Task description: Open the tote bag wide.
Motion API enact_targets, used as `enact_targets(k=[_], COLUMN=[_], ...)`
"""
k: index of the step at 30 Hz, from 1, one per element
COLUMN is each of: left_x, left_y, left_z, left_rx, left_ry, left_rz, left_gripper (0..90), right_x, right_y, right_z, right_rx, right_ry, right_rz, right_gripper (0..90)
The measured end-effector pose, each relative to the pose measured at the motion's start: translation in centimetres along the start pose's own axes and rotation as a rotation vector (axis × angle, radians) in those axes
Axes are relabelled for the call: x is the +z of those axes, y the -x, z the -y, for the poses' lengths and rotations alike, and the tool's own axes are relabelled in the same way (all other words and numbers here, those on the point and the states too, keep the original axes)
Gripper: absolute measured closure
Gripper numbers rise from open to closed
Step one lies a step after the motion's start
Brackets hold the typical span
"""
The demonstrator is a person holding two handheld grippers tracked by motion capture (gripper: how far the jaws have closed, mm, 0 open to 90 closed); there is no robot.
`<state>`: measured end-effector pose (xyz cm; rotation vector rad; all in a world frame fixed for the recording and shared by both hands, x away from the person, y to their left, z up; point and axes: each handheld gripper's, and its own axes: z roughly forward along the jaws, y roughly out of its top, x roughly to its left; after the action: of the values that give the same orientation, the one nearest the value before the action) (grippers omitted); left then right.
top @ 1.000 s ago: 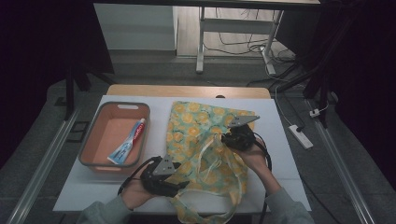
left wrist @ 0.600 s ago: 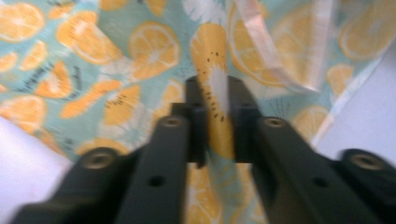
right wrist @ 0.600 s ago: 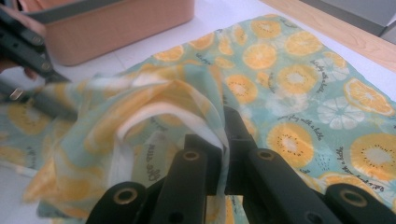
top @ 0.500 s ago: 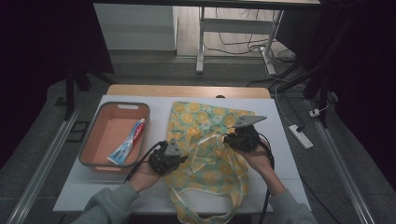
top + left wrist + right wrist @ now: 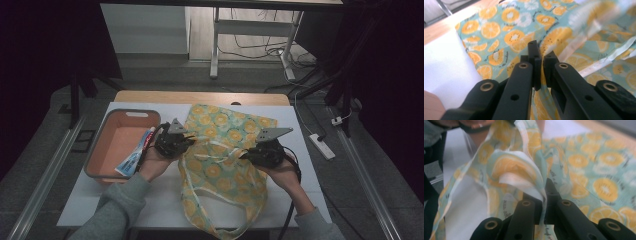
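Observation:
A teal cloth bag (image 5: 227,127) printed with orange slices lies on the white table (image 5: 95,200). Its pale handles trail toward the front edge. My left gripper (image 5: 189,143) is at the bag's left rim, next to the tray, and is shut on the cloth. In the left gripper view the fabric (image 5: 499,25) is pinched between the closed jaws of the left gripper (image 5: 541,58). My right gripper (image 5: 246,155) is shut on the bag's right rim. The right gripper view shows a fold of cloth (image 5: 514,170) rising from the tips of the right gripper (image 5: 544,191).
An orange tray (image 5: 131,113) stands at the table's left and holds a toothpaste tube (image 5: 134,158). Off the table's right side a white power strip (image 5: 320,146) lies on the floor. A bare wooden strip (image 5: 200,97) runs along the table's far edge.
My left hand moved from the front of the table up to the bag's left rim, and its jaws closed on the cloth. The right hand drifted slightly right, still gripping the bag.

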<state>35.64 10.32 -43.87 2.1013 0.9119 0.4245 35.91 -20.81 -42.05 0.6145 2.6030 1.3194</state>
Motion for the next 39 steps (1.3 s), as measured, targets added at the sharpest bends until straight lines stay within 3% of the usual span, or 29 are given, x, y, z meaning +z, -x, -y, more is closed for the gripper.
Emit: enact_targets(k=[2, 7, 8, 9, 10, 11, 12, 15, 19, 21, 23, 26, 27, 34, 37, 39], left_x=[0.5, 1.8, 2.0, 2.2, 2.4, 2.5, 2.6, 2.7, 2.8, 2.8, 2.8, 2.8, 2.8, 2.6, 2.2, 2.0], left_y=[-0.1, 0.0, 0.1, 0.1, 0.2, 0.2, 0.2, 0.2, 0.2, 0.2, 0.2, 0.4, 0.4, 0.6, 0.7, 0.5], left_z=[0.0, -0.1, -0.1, 0.0, 0.0, 0.0, 0.0, 0.0, 0.0, 0.0, 0.0, -0.1, -0.1, -0.2, -0.2, -0.2], left_rx=[0.0, 0.012, 0.013, 0.017, 0.019, 0.022, 0.021, 0.019, 0.023, 0.016, 0.011, 0.015, 0.015, 0.009, 0.008, 0.009], left_ry=[-0.015, -0.054, -0.059, -0.068, -0.07, -0.075, -0.076, -0.078, -0.078, -0.081, -0.078, -0.074, -0.074, -0.057, -0.046, -0.043], left_rz=[-0.006, -0.009, -0.005, 0.001, 0.002, 0.003, 0.003, 0.009, 0.012, 0.017, 0.027, 0.033, 0.036, 0.058, 0.063, 0.061], left_gripper=[88.2, 88.2, 88.2, 88.2, 88.2, 88.2, 88.2, 88.2, 88.2, 88.1, 88.1, 88.1, 88.1, 88.1, 88.1, 88.1], right_x=[0.7, 1.5, 1.7, 1.8, 1.8, 1.4, 0.9, -0.5, -2.1, -2.4, -2.2, -0.2, 1.2, 9.5, 11.2, 11.5], right_y=[1.3, 2.1, 2.0, 1.6, 1.6, 1.1, 0.8, -0.1, -1.9, -2.7, -3.1, -3.0, -2.9, -3.4, -3.9, -4.1], right_z=[1.3, 2.7, 2.9, 2.9, 2.9, 2.6, 2.3, 1.5, -0.3, -1.4, -2.0, -2.6, -2.7, -1.9, -1.0, -0.2], right_rx=[0.032, 0.05, 0.043, 0.03, 0.03, 0.017, 0.013, -0.001, -0.033, -0.045, -0.058, -0.043, -0.029, 0.0, -0.006, -0.028], right_ry=[-0.046, -0.093, -0.106, -0.117, -0.117, -0.097, -0.082, -0.049, 0.011, 0.033, 0.035, -0.003, -0.037, -0.219, -0.292, -0.34], right_rz=[-0.013, -0.057, -0.059, -0.054, -0.054, -0.043, -0.052, -0.069, -0.069, -0.096, -0.08, -0.004, 0.027, 0.079, 0.084, 0.112], right_gripper=[87.6, 87.0, 84.1, 64.7, 64.7, 45.5, 45.5, 27.0, 17.4, 15.6, 15.5, 13.0, 10.4, 6.0, 12.1, 23.3])
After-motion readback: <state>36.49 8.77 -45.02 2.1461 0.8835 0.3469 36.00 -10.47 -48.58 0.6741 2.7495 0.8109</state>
